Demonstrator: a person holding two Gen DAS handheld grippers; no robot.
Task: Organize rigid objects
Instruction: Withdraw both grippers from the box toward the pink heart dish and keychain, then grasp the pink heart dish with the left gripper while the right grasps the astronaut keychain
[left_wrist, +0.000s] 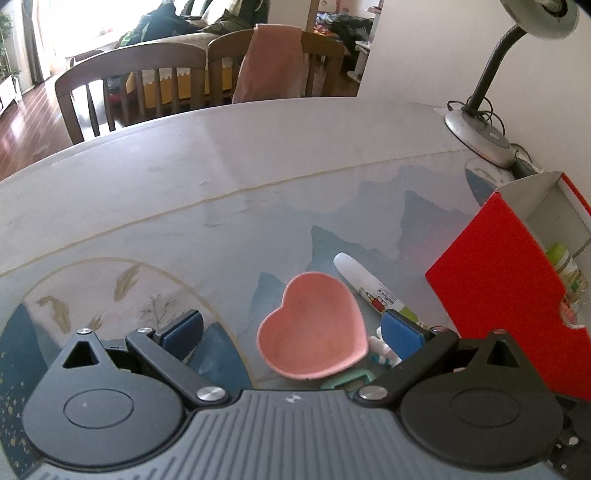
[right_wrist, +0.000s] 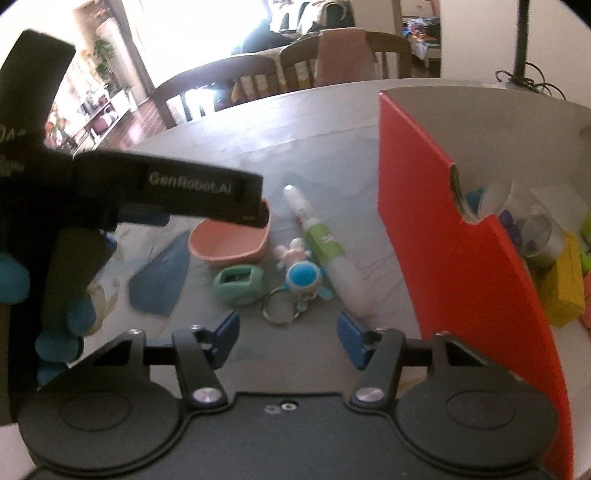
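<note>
A pink heart-shaped dish lies on the table between my left gripper's open blue pads, not gripped. It also shows in the right wrist view, partly behind the left gripper's body. A white and green marker, a blue and white keychain toy and a mint green sharpener lie beside it. My right gripper is open and empty, just short of the keychain ring. A red box holding several small items stands to the right.
A desk lamp stands at the table's far right. Wooden chairs line the far edge. The table has a printed mat. The left gripper's body fills the left side of the right wrist view.
</note>
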